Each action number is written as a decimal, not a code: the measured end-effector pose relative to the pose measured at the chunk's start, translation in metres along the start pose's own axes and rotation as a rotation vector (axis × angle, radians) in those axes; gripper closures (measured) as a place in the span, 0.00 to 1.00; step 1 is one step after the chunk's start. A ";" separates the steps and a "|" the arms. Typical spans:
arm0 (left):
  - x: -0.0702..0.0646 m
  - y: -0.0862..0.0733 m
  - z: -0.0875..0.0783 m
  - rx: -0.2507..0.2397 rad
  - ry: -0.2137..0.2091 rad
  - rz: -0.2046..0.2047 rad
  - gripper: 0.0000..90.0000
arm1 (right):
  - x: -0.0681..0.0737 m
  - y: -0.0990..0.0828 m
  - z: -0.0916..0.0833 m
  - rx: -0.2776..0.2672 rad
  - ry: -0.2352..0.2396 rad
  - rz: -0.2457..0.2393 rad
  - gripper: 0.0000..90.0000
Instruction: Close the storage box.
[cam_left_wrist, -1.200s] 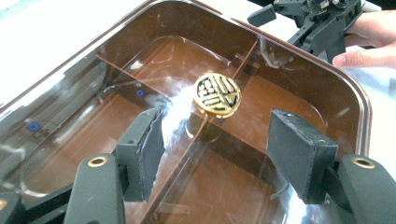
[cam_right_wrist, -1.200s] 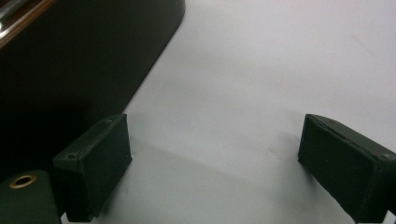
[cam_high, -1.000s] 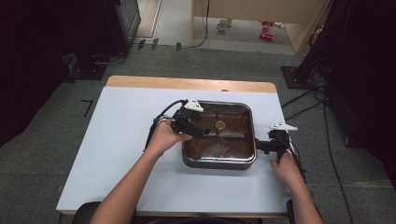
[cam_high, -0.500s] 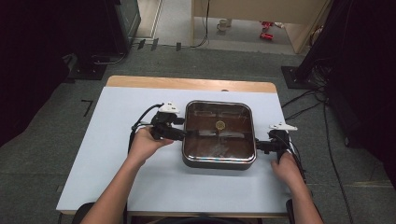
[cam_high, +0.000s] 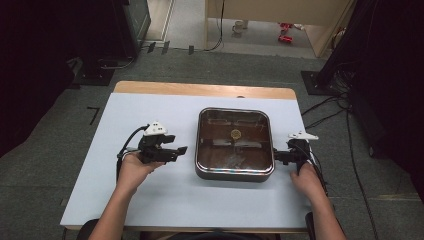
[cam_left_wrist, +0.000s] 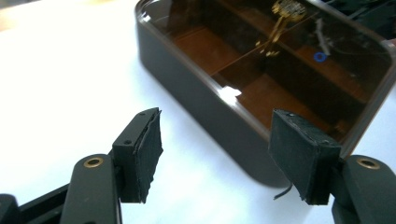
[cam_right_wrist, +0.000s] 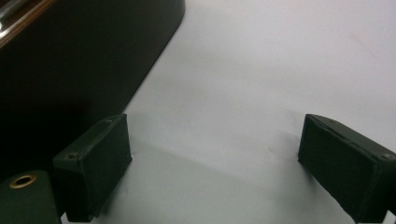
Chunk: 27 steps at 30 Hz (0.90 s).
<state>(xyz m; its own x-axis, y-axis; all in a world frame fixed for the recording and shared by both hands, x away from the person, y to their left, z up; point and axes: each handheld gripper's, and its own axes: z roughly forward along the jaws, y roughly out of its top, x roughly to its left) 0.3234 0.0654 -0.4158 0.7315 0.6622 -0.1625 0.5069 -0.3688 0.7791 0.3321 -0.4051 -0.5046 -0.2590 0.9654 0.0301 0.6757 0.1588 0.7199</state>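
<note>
A square dark pan with a brown tinted glass lid and a gold knob sits right of centre on the white table. My left gripper rests on the table a short way left of the pan and points at its left wall. Its jaws have just been opening and stand open with nothing between them. In the left gripper view the left gripper faces the pan's near corner. My right gripper lies against the pan's right side, open. In the right gripper view the right gripper has only bare table between its pads, with the pan's wall at the left.
A wooden strip runs along the table's far edge. Black stands and cables lie on the floor beyond and to the right. Bare table spreads left of the left hand and in front of the pan.
My left gripper has drawn back from over the pan's far left corner, moving left and toward the person, and is now clear of the pan. The right gripper has stayed put.
</note>
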 end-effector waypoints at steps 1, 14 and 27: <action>0.001 -0.005 0.000 -0.001 0.009 -0.010 0.38 | 0.000 0.000 0.000 0.000 0.000 0.000 0.10; 0.005 -0.060 0.003 0.027 0.117 -0.057 0.29 | 0.000 0.000 0.000 -0.001 0.001 0.003 0.10; -0.008 -0.082 0.011 0.035 0.128 0.014 0.25 | 0.000 0.000 0.000 -0.001 0.001 0.002 0.10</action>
<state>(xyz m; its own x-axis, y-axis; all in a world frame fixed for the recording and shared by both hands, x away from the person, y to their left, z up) 0.2814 0.0829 -0.4853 0.6755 0.7339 -0.0715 0.5145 -0.3996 0.7587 0.3325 -0.4050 -0.5047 -0.2585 0.9655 0.0328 0.6758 0.1565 0.7203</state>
